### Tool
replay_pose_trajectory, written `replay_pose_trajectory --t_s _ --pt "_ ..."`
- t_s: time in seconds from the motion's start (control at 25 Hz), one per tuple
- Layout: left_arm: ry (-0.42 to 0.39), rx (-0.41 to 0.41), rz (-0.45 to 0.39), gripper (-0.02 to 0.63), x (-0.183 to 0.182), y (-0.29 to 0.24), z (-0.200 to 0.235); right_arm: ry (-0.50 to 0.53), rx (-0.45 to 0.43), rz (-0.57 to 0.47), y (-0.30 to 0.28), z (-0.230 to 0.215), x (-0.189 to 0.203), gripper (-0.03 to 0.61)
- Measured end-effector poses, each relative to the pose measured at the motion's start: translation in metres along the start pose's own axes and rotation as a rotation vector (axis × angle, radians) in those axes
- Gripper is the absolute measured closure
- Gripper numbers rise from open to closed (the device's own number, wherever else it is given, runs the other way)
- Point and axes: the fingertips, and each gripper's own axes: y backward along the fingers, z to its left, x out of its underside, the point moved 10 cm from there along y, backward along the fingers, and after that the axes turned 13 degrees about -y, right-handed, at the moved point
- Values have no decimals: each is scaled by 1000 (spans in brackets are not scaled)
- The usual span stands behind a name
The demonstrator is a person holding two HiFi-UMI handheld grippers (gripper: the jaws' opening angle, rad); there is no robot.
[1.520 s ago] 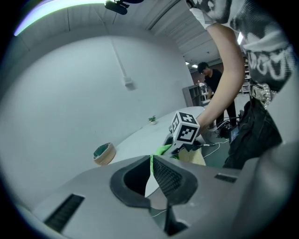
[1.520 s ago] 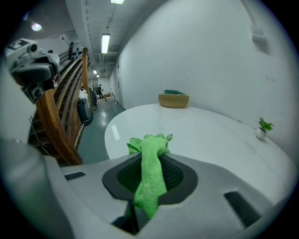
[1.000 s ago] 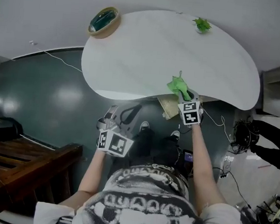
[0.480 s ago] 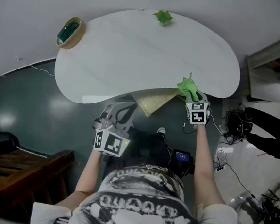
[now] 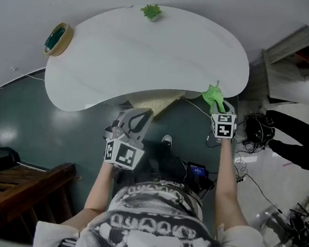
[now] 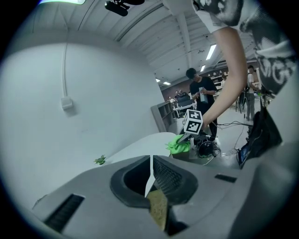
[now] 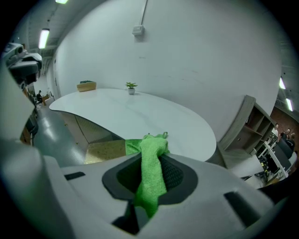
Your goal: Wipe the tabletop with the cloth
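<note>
The white kidney-shaped table point(image 5: 149, 55) fills the upper head view. My right gripper point(image 5: 216, 102) is shut on a bright green cloth point(image 5: 212, 93) at the table's near right edge. In the right gripper view the cloth point(image 7: 150, 172) runs up between the jaws and bunches at the table's point(image 7: 140, 116) rim. My left gripper point(image 5: 135, 122) hangs off the table over the dark floor, its jaws together with nothing in them. The left gripper view looks past its jaws point(image 6: 152, 175) to the cloth point(image 6: 178, 144) and the marker cube point(image 6: 193, 122).
A small potted plant point(image 5: 151, 11) stands at the table's far edge and a round basket point(image 5: 58, 36) at its far left end. A tan base panel point(image 5: 157, 101) shows under the table. Cables and black gear point(image 5: 261, 136) lie at right, wooden furniture point(image 5: 25, 189) lower left.
My right gripper has carried the cloth rightward along the table's near edge, from its middle to its right end. The left gripper has stayed off the table, jaws together.
</note>
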Motion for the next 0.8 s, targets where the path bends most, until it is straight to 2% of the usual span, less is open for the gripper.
replay_pose_trajectory --t_s 0.12,0.28,0.6,0.8 --pt "0 3 6 598 -14 -12 -11 -13 -24 -29 11 -12 2 514" --pt "-5 17 26 597 -20 -15 -20 -33 -73 -72 22 -7 4 514" --pt "-7 21 64 597 -16 -4 -24 -100 -184 -149 55 35 -3 514" --pt "11 31 40 598 -11 5 -24 -123 -192 -153 79 65 -5 514"
